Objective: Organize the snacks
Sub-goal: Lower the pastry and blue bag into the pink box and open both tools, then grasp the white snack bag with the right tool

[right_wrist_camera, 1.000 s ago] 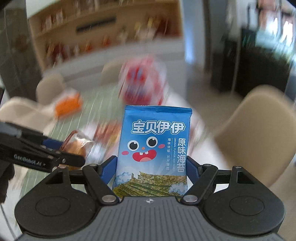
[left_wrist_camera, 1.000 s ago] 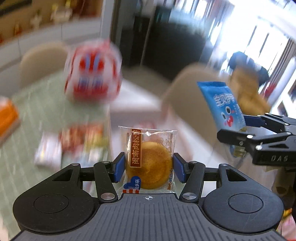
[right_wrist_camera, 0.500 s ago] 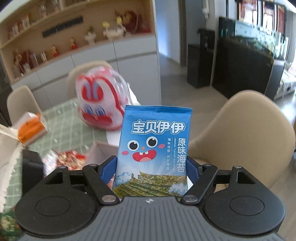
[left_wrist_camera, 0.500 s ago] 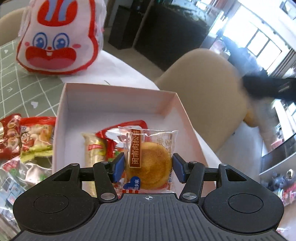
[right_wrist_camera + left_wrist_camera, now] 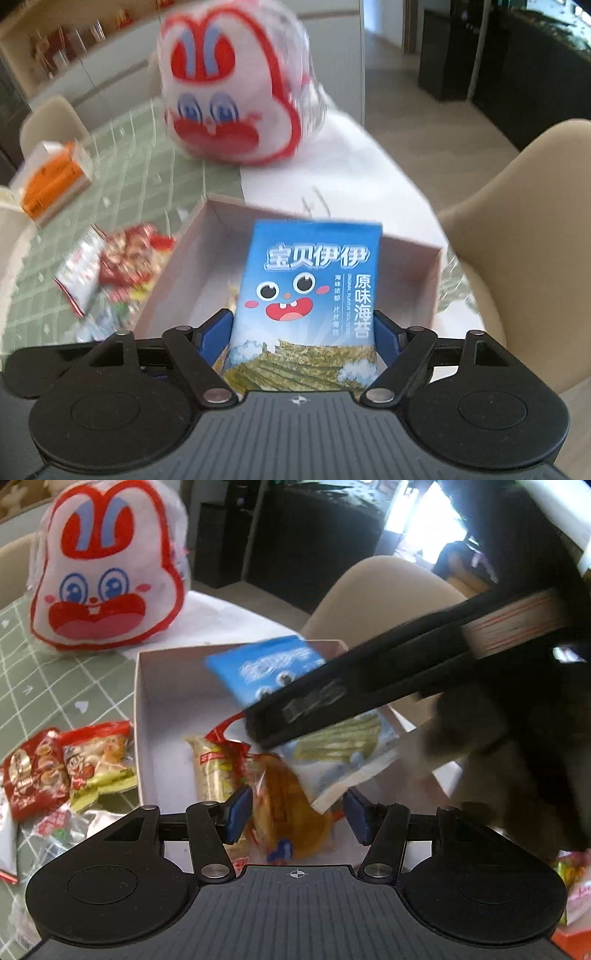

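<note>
Left gripper [image 5: 297,814]: your jaws stand apart over the white box [image 5: 142,716]; the wrapped round cake [image 5: 288,812] lies between them, and the right pad is clear of it.
Right gripper [image 5: 302,336]: your jaws are opening, with the blue seaweed packet [image 5: 310,295] upright between the pads, above the box.
Box contents: you have one cake, one yellow-and-red stick snack [image 5: 214,768], plus the one blue packet coming in.
Snacks outside: two red packets [image 5: 66,764] lie side by side just left of the box; more beneath them are too blurred to count.
Around: one rabbit-face bag [image 5: 107,568] beyond the box, one orange carton [image 5: 51,181] far left, green checked mat [image 5: 44,686].
In your way: the right gripper's dark body crosses the box in the left view, covering the packet's middle.
</note>
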`<state>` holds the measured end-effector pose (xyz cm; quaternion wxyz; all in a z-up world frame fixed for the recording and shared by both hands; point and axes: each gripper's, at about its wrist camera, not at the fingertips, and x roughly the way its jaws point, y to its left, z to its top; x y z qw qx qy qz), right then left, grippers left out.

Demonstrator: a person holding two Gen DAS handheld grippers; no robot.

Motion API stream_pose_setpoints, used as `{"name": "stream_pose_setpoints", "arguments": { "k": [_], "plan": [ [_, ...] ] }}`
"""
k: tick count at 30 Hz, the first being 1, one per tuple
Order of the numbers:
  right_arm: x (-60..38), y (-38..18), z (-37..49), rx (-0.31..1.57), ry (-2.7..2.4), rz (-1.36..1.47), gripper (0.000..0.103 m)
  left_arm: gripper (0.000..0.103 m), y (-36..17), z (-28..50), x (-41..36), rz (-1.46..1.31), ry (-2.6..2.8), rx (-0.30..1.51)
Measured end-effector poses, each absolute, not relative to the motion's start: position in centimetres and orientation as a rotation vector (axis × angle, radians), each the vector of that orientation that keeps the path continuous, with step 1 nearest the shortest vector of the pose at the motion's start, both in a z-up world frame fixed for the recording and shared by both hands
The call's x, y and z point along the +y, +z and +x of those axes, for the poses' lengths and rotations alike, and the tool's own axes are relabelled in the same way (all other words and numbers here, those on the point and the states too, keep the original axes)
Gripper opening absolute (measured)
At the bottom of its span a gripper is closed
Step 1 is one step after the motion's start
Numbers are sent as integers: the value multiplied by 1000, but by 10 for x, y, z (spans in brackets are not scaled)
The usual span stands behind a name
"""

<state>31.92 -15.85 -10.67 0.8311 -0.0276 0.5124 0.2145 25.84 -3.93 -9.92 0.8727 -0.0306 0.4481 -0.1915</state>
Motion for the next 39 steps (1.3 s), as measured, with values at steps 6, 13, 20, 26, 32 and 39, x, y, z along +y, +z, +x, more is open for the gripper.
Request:
{"name": "stream_pose_setpoints", "arguments": {
  "k": [6, 13, 20, 26, 32, 39],
  "plan": [
    [-165, -111, 321, 1126, 466, 22, 80, 59, -74, 237, -21, -118, -398, 872],
    [-194, -74, 292, 1013, 489, 40, 80, 59, -50, 210, 47, -301, -315, 798],
    [-193, -60, 240, 882, 493, 18, 80, 59, -78, 198, 146, -427, 33, 815],
    [-135, -62, 197, 841, 627, -29, 80, 59, -105, 184, 170, -473, 87, 870],
    [-62, -62, 198, 842, 700, -133, 80, 59, -97, 200, 184, -342, 67, 833],
    [-28, -65, 200, 846, 713, -179, 80, 59, -119, 246, 191, -201, 71, 849]
  ]
}}
